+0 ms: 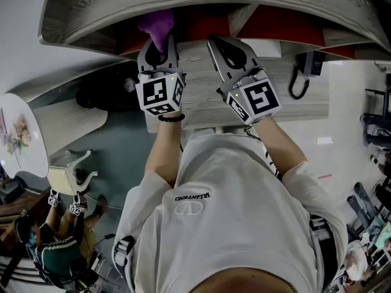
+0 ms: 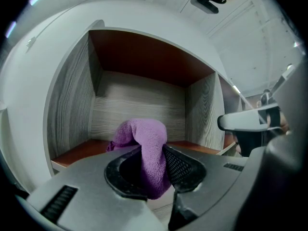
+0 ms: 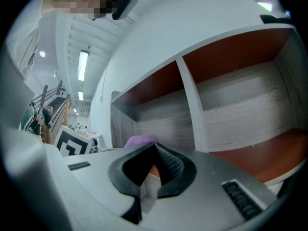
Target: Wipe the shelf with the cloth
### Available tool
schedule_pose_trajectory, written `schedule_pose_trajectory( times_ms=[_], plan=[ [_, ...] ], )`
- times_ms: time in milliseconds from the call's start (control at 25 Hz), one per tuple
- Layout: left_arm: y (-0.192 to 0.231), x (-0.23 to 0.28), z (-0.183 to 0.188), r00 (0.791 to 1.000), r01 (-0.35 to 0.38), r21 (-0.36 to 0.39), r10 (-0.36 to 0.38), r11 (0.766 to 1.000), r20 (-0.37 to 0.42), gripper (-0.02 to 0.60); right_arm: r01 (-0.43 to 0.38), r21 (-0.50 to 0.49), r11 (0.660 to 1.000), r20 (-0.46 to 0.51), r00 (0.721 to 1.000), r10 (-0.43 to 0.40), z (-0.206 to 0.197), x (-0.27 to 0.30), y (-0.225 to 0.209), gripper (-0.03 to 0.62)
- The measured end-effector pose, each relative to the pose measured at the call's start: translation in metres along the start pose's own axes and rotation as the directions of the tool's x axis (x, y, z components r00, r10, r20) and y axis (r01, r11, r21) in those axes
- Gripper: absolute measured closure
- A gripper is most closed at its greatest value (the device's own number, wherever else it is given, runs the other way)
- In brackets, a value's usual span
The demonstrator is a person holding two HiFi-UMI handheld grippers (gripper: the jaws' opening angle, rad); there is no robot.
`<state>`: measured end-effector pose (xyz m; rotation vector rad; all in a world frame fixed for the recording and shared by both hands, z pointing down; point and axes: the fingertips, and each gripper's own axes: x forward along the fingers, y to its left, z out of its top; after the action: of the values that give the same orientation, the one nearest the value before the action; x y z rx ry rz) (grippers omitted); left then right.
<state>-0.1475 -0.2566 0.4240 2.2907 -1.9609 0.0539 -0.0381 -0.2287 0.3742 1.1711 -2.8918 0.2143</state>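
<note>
Left claw (image 2: 153, 148) closed on a purple cloth (image 2: 144, 131), pinched between the ribbed pads across a bunched middle fold; a hump of fabric is pushed up above the jaws and a short tail hangs below them. Right claw (image 3: 155, 147) is seen with its jaws brought together at the tips and nothing held between them, only the shelf showing through the gap behind. Both claws are held side by side at the shelf front, left claw (image 1: 157, 47) and right claw (image 1: 215, 41) near each other but apart. The cloth (image 1: 156, 26) is placed at the mouth of a shelf compartment, above its orange-brown floor board (image 2: 72, 154); contact between cloth and board cannot be told. The compartment is bounded by grey wood-grain side and back walls (image 2: 139, 100) under a curved white frame. From the right gripper view the cloth (image 3: 140, 140) is seen just left of the claw, with a white divider (image 3: 190, 100) and a second compartment further right. The cloth is judged soft, light and limp, terry-like, nothing fragile about it. It will drape and fold rather than hold a shape, so a deep pinch on a gathered fold, as here, is judged the best hold. An edge grip would be expected to slip free when dragged over the board. A flatter loose portion is likely needed under the jaws for wiping.
</note>
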Motion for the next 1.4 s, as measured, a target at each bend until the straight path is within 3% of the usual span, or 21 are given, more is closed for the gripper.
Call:
schedule_pose_trajectory(
  times_ms=[1400],
  plan=[
    [-0.099,0.024,-0.005,0.995,0.094,0.019,-0.093,0.995,-0.023,0.492,0.034,0.015,0.999,0.004,0.999,-0.034,0.001,-0.048,-0.050,0.595]
  ],
)
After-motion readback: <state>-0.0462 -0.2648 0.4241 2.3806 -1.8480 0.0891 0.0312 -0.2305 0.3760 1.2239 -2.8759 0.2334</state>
